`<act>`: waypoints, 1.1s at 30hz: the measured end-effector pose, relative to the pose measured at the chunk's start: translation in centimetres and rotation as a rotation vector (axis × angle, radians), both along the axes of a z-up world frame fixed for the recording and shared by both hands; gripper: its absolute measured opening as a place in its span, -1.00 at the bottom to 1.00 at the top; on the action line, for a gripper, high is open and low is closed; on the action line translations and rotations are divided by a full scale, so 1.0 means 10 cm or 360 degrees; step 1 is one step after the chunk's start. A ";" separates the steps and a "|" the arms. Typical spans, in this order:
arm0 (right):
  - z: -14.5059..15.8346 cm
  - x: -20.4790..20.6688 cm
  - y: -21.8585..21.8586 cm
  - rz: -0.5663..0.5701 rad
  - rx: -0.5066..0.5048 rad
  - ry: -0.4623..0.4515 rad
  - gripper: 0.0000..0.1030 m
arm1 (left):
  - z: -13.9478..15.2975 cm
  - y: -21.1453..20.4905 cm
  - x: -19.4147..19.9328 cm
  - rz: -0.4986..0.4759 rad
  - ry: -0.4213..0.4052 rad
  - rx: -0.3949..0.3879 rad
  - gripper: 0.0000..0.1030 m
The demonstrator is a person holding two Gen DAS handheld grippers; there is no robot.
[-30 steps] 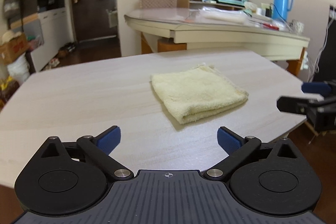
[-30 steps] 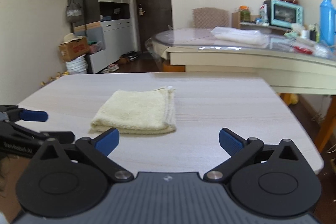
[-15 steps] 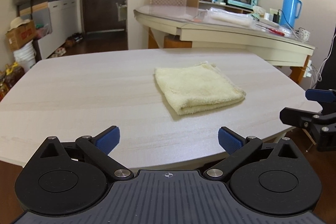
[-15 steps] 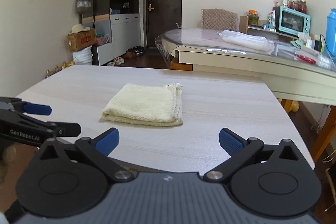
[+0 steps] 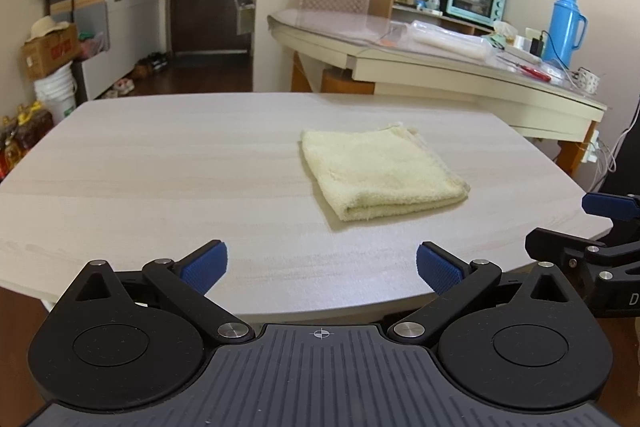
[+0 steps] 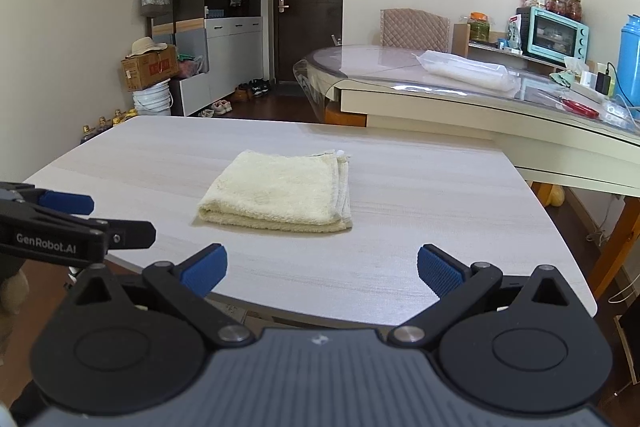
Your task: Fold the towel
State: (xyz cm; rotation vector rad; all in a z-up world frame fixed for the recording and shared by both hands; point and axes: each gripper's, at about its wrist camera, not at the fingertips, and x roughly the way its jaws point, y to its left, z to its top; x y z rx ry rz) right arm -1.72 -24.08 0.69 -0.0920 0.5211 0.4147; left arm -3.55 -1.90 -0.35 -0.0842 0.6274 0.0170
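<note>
Towel [image 5: 380, 173] folded on table [image 5: 160, 163], both grippers' fingers [image 5: 204, 267] spread, empty.

— What carries things here?
— A pale wood-grain desk [image 5: 160, 163] with rounded corners, filling mid-frame.
— And on it?
— A folded yellow towel [image 5: 380, 173], lying flat right of centre in the left view, centre in the right view.

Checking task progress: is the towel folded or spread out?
Folded: the towel lies as a compact stacked square on the table, with layered edges visible.
</note>
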 end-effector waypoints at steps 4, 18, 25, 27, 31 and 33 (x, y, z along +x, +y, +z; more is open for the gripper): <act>0.00 0.01 -0.01 0.0011 0.0000 0.0004 0.99 | 0.01 -0.03 0.01 0.0018 0.0006 0.0017 1.00; -0.04 0.03 0.03 0.0047 -0.0023 0.0035 0.99 | 0.04 -0.11 0.00 0.0051 0.0007 0.0031 1.00; -0.03 0.04 0.03 0.0060 -0.0034 0.0040 0.99 | 0.05 -0.11 -0.02 0.0047 -0.0007 0.0034 1.00; -0.03 0.04 0.04 0.0064 -0.0037 0.0042 0.99 | 0.04 -0.11 -0.02 0.0051 -0.0012 0.0030 1.00; -0.03 0.04 0.04 0.0065 -0.0038 0.0041 0.99 | 0.03 -0.11 -0.03 0.0054 -0.0026 0.0026 1.00; -0.03 0.04 0.05 0.0064 -0.0037 0.0041 0.99 | 0.03 -0.12 -0.04 0.0046 -0.0028 0.0030 1.00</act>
